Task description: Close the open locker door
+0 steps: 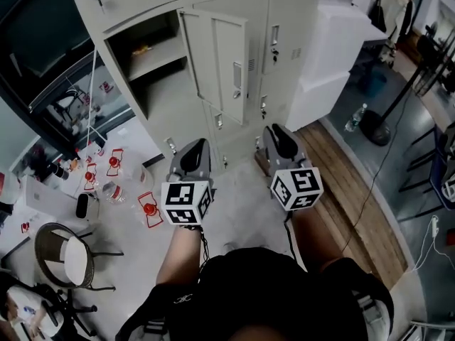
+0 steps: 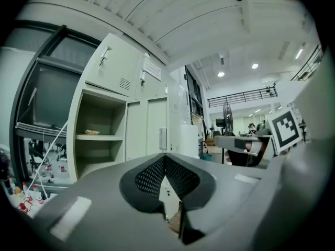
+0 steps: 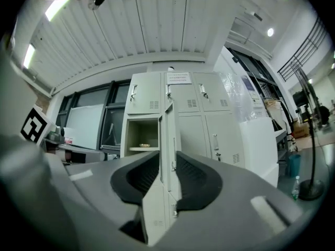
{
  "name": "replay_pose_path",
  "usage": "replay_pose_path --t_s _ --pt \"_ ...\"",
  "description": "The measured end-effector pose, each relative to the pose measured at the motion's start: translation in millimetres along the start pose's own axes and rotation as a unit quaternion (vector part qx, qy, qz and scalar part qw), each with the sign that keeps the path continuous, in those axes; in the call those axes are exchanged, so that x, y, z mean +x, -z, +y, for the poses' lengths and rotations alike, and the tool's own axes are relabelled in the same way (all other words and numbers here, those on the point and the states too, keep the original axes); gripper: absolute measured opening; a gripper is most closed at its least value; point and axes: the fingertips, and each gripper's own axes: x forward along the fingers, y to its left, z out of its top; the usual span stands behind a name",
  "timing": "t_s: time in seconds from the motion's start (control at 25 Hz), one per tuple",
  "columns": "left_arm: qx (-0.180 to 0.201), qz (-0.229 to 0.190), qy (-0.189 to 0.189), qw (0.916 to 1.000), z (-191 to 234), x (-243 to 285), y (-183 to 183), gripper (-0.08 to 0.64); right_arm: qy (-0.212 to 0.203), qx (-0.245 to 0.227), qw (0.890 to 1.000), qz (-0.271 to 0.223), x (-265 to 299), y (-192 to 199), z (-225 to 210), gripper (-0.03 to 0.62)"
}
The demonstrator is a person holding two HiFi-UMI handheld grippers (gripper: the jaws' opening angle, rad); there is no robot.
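Observation:
The grey locker bank (image 1: 284,41) stands ahead of me. One door (image 1: 224,62) swings out toward me, leaving its compartment (image 1: 146,55) exposed, with a small object (image 1: 142,49) on the shelf. Both grippers are held level in front of the lockers, short of the door and touching nothing. My left gripper (image 1: 197,148) is shut, its pads meeting at the tips (image 2: 165,156); past them I see the door (image 2: 152,129) and the compartment (image 2: 99,135). On my right gripper (image 1: 277,132) a narrow gap (image 3: 167,158) separates the pads, nothing in it; the door's edge (image 3: 170,135) lines up beyond.
A white wrapped cabinet (image 1: 334,48) stands right of the lockers. Red-capped bottles (image 1: 114,165) litter the floor at left, near a round chair (image 1: 67,254). A fan stand (image 1: 377,130) and a water bottle (image 1: 355,118) sit at right, beyond a wooden floor strip (image 1: 341,183).

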Motion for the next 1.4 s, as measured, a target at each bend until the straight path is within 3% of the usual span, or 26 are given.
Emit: replay_pose_path --t_s 0.08,0.2,0.88,1.08,1.4 --pt "0.0 0.0 -0.008 1.0 -0.4 1.9 0.3 0.0 -0.027 0.002 1.0 -0.011 3.0 -2.3 -0.2 0.208" --pt "0.0 0.002 -0.017 0.9998 -0.4 3.7 1.4 0.0 -0.052 -0.001 0.999 -0.01 10.7 -1.9 -5.3 0.255" --pt "0.008 0.004 -0.067 0.9977 15.9 -3.5 -1.7 0.0 -0.165 -0.007 0.986 0.004 112.9 -26.0 -31.8 0.253" --pt "0.011 0.005 -0.083 0.9964 22.7 -9.2 -1.9 0.0 -0.205 0.003 0.978 0.038 144.9 -23.9 -32.0 0.253" --pt "0.013 0.007 -0.108 0.9941 33.9 -19.4 -1.6 0.0 -0.221 -0.004 0.972 0.084 175.2 -1.0 -29.0 0.245"
